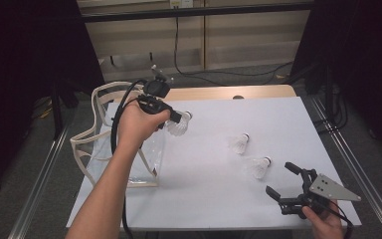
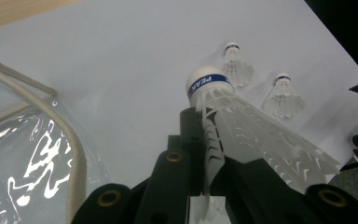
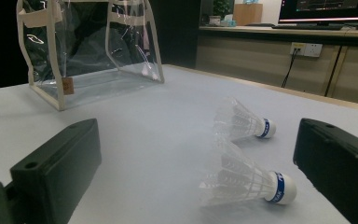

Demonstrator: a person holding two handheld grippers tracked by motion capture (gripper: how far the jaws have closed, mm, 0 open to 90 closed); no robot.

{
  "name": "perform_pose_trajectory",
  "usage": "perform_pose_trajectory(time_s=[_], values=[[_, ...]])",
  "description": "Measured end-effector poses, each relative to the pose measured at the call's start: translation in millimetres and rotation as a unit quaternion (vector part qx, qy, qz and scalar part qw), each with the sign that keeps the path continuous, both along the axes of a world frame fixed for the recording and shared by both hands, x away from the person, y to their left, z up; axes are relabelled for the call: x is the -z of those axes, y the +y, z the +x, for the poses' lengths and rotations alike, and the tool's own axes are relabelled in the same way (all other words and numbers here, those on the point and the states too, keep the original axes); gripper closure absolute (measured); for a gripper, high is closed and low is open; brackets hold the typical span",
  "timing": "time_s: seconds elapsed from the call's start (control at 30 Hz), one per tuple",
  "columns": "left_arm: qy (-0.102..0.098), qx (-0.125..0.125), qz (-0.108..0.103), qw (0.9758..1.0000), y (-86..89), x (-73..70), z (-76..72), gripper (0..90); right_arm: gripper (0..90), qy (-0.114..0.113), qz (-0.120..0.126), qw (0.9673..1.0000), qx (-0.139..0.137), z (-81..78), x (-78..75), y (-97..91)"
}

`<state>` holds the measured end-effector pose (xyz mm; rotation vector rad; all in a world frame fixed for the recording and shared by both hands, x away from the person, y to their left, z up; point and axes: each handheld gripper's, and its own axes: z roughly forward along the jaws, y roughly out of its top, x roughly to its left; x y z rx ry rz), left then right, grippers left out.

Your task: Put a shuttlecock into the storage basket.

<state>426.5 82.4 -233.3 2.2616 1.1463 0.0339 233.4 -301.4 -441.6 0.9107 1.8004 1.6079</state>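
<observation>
Just right of the clear bag (image 1: 122,144), we hold a shuttlecock (image 1: 178,125) clamped in the left gripper (image 1: 175,117), cork pointing away; right gripper (image 1: 283,181) wide open, empty.

Glossy clear plastic bag (image 1: 129,149), matt white table (image 1: 219,189), feathery white shuttlecock (image 2: 242,121)

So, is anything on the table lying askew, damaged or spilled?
Nothing is damaged or spilled. Two shuttlecocks lie on their sides on the white table. The left claw pinches a third shuttlecock by its skirt edge, a thin hold beside the clear bag.
</observation>
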Motion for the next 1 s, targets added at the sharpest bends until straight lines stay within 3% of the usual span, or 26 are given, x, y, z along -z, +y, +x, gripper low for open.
perform_pose_trajectory(time_s=[1.0], values=[[-0.007,-0.017,0.007,0.9998,6.6,-9.7,4.4,89.2,0.5,0.000,0.000,1.0000,0.000,-0.2,0.0,-0.1]])
